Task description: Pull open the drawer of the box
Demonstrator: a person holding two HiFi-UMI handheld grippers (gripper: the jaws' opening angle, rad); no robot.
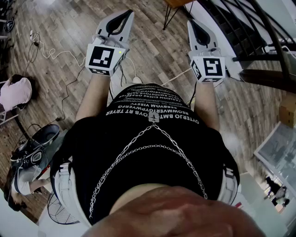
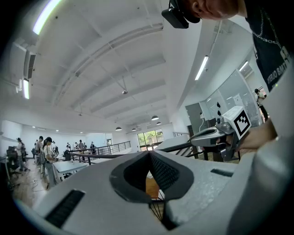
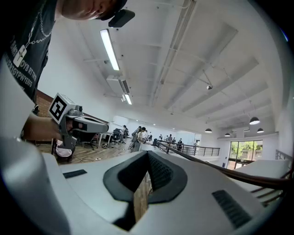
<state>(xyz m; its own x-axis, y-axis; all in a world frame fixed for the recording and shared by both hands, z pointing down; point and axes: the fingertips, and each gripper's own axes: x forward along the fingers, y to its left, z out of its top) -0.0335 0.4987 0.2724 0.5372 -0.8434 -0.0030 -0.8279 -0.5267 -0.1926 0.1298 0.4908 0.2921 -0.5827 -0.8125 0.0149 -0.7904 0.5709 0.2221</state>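
No box or drawer shows in any view. In the head view my left gripper (image 1: 124, 15) and right gripper (image 1: 193, 24) are held out level side by side above the wooden floor (image 1: 152, 51), each with its marker cube toward me. Both are shut with nothing between the jaws. In the left gripper view the left gripper (image 2: 149, 153) has its tips meeting, and the right gripper (image 2: 216, 134) hangs beside it. The right gripper view shows the right gripper (image 3: 148, 153) closed the same way, with the left gripper (image 3: 82, 124) at its left.
A black stair railing (image 1: 259, 41) runs along the right. White cables (image 1: 51, 53) trail over the floor at the left, near shoes and bags (image 1: 32, 148). Thin black furniture legs (image 1: 173, 14) stand ahead. People and tables (image 2: 50, 156) fill the far hall.
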